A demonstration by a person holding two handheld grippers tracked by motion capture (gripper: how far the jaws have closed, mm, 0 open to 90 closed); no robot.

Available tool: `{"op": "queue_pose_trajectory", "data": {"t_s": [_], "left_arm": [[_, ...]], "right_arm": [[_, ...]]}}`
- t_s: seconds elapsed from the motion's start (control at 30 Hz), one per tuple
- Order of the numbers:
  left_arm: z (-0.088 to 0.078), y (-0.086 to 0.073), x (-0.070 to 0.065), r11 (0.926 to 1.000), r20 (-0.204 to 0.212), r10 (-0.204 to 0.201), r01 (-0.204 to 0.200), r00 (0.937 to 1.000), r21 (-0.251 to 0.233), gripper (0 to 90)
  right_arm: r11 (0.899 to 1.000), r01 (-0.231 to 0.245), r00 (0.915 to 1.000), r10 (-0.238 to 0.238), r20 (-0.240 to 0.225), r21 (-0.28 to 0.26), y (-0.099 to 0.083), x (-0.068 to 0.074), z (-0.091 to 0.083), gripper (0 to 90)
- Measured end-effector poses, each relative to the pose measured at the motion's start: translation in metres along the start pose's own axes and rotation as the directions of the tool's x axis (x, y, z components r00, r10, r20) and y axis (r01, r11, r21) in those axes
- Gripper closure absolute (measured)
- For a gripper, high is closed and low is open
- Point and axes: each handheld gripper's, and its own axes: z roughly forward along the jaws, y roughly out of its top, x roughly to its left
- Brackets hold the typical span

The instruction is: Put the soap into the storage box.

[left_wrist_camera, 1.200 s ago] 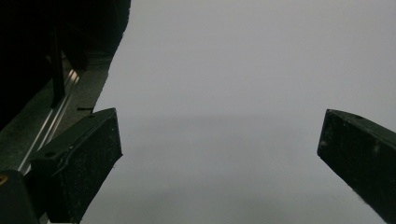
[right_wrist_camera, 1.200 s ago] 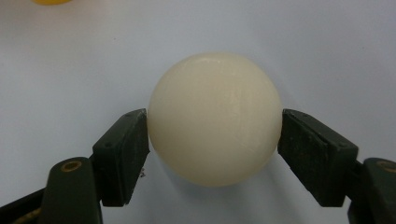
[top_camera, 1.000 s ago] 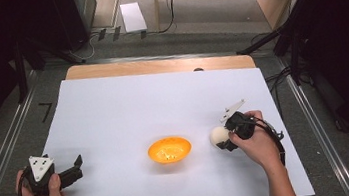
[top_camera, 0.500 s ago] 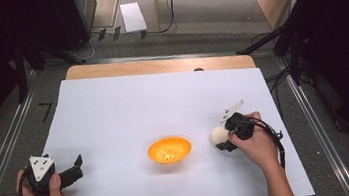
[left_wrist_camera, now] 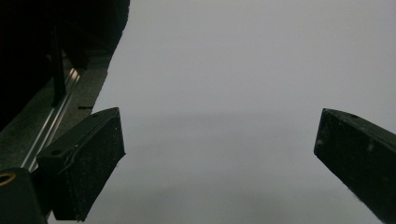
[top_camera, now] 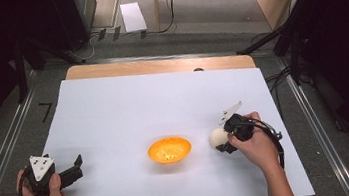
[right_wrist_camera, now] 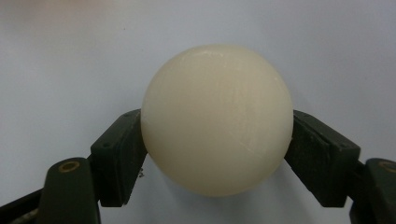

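Ball: clamped in right gripper
Left gripper: wide open, empty
Next: probably carry to orange bowl (just beside)

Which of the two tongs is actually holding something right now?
The right tongs: their black jaws press both sides of the cream ball, just right of the orange bowl. The left tongs gape wide over bare white table.

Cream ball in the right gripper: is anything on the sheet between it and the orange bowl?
Nothing visible. The cream ball sits clamped in the right gripper, and only bare white sheet separates it from the orange bowl.
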Motion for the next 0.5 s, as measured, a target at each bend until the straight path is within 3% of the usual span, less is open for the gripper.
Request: {"op": "queue_pose_trajectory", "data": {"t_s": [0.5], "left_arm": [[0.002, 0.000, -0.001, 0.9997, 0.006, 0.012, -0.012, 0.9999, 0.020, 2.1]], "right_arm": [[0.999, 0.026, 0.9993, -0.026, -0.025, -0.030, 0.017, 0.014, -0.016, 25.0]]}}
